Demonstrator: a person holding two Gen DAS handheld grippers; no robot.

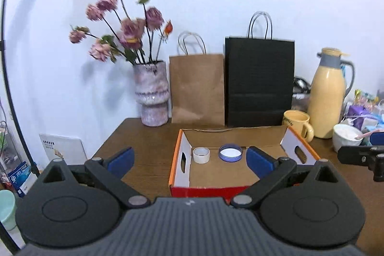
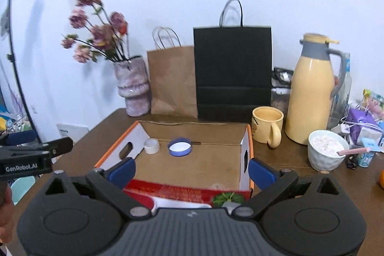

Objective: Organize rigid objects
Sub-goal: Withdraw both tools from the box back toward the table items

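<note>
Inspection runs left to right across the wooden table (image 2: 115, 121). At its back left corner stands a mottled vase (image 2: 132, 88) of pink flowers, with a brown paper bag (image 2: 171, 80) and a black paper bag (image 2: 232, 73) next along the back edge. Centre, toward the front edge, sits an open cardboard box (image 2: 216, 133); near its back wall lie a white tape roll (image 2: 151, 146) and, just beside it to the right, a blue-rimmed lid (image 2: 180, 147), not touching each other. Right of the box: a yellow mug (image 2: 267, 125), a cream thermos jug (image 2: 312, 90), and a white bowl (image 2: 326, 151) with a pink spoon, then mixed clutter at the right edge. The left gripper (image 1: 189, 157) hovers before the box, jaws spread wide, holding nothing. The right gripper (image 2: 190, 170) is likewise spread wide and empty, over the box's near wall. Assessment: two items appear boxed, so the task looks partly done. Which of the objects outside the box are meant to go in cannot be determined; no grasp is under way.
</note>
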